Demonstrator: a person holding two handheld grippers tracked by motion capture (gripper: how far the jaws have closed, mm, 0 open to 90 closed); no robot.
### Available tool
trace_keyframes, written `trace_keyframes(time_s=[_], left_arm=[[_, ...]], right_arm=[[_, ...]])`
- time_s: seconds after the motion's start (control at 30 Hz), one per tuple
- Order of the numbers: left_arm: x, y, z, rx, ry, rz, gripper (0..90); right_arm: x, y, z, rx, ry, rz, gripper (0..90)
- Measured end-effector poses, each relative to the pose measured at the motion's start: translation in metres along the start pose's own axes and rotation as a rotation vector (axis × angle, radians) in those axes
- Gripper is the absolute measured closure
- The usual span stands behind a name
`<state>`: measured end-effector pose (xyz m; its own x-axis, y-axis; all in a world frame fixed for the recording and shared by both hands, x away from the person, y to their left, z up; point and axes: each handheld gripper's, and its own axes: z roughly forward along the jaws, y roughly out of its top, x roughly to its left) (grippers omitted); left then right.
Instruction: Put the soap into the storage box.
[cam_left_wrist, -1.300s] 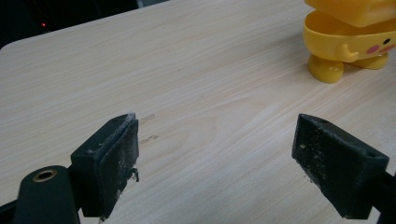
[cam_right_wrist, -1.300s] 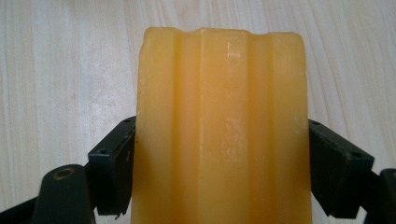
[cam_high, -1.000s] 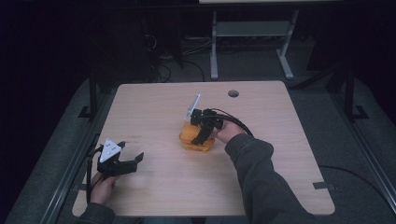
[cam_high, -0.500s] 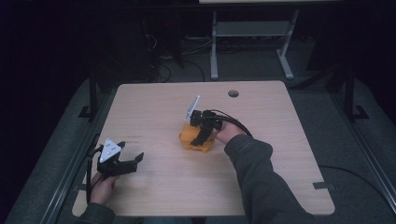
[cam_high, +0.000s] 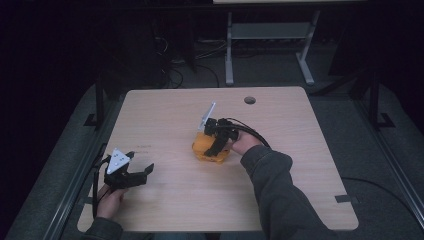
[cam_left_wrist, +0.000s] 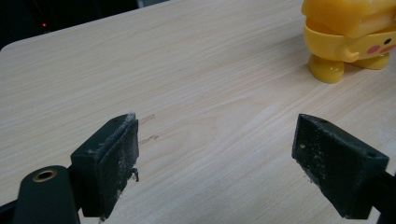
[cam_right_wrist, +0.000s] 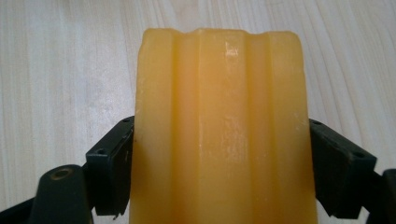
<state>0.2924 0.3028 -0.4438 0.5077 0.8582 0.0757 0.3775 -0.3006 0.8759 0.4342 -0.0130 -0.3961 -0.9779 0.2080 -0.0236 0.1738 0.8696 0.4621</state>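
My right tongs (cam_right_wrist: 219, 186) are clamped on the yellow toy (cam_right_wrist: 219, 130), one jaw pressed to each flank, so I judge the grasp made; the toy seems to rest on the desk (cam_high: 310, 165), lifting left to do. My left tongs (cam_left_wrist: 219, 163) hang spread wide and empty, the toy (cam_left_wrist: 348, 32) well ahead of them.

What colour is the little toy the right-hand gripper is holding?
The toy is yellow-orange with pink cheek spots, clearest in the left gripper view.
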Motion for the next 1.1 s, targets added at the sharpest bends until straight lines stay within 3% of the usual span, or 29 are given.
trace_keyframes(time_s=[0.67,1.1], left_arm=[[0.000,0.000,0.000,0.005,0.000,0.000,14.0],[-0.001,0.000,0.000,0.008,0.000,0.000,14.0]], right_arm=[[0.000,-0.003,-0.003,0.008,-0.006,0.033,18.1],[0.004,-0.014,-0.019,-0.051,-0.031,0.053,15.3]])
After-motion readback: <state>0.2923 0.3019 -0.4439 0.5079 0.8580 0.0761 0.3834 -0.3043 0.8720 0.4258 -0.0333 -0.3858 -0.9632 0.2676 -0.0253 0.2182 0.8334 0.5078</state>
